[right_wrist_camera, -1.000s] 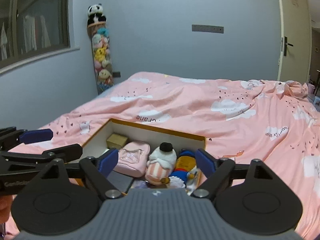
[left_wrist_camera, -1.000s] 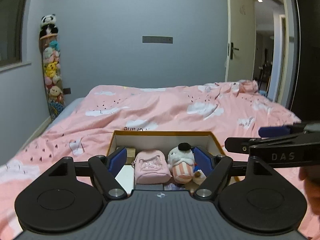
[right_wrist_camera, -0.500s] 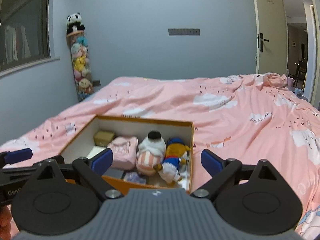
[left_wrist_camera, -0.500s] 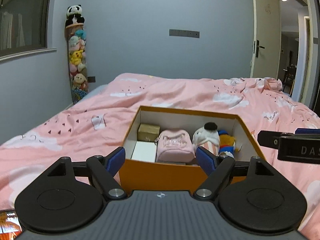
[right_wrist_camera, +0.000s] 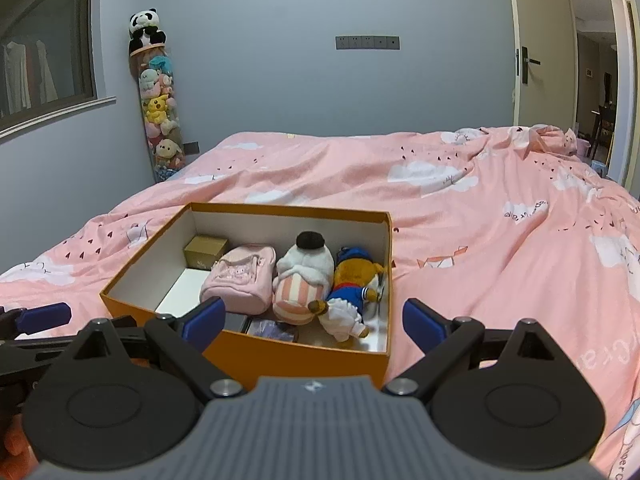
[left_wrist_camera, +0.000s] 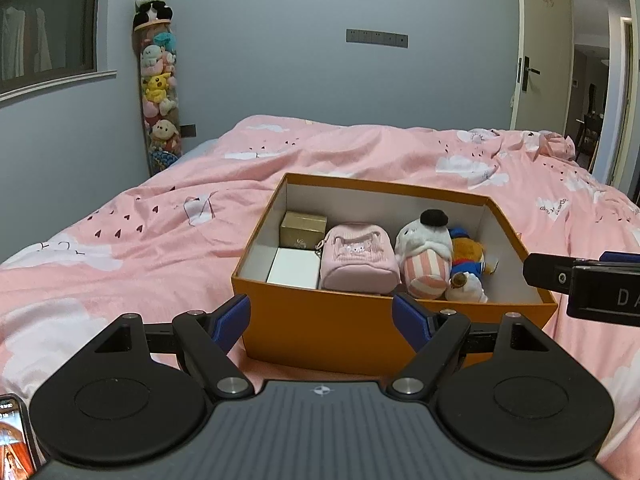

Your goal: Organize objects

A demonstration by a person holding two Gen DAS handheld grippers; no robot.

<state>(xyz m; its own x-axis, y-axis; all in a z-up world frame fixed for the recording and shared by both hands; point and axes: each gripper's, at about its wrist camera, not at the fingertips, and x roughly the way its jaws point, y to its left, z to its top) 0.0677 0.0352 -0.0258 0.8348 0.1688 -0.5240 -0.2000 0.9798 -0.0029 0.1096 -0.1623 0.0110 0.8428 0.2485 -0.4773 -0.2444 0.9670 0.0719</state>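
Note:
An orange box (left_wrist_camera: pixel 336 332) (right_wrist_camera: pixel 280 354) sits open on the pink bed. Inside lie a gold box (left_wrist_camera: pixel 303 230) (right_wrist_camera: pixel 206 256), a white box (left_wrist_camera: pixel 294 268), a pink pouch (left_wrist_camera: pixel 358 258) (right_wrist_camera: pixel 240 276), a white plush with a striped body (left_wrist_camera: pixel 426 248) (right_wrist_camera: pixel 302 280) and a duck plush in blue (left_wrist_camera: pixel 468 268) (right_wrist_camera: pixel 352 292). My left gripper (left_wrist_camera: pixel 322 318) is open just before the box's near wall, nothing between its fingers. My right gripper (right_wrist_camera: pixel 314 320) is open over the box's near right corner, empty. The right gripper's arm (left_wrist_camera: pixel 588 280) shows at the right edge of the left wrist view.
A pink cloud-print duvet (left_wrist_camera: pixel 160 240) (right_wrist_camera: pixel 500 240) covers the bed. A tall clear tube of plush toys (left_wrist_camera: pixel 158 100) (right_wrist_camera: pixel 158 108) topped by a panda stands against the far wall. A door (left_wrist_camera: pixel 536 60) stands open at right. A phone (left_wrist_camera: pixel 12 436) lies at bottom left.
Both grippers have sunk and pulled back from the box, so its orange near wall now shows. Their jaws have spread slightly wider.

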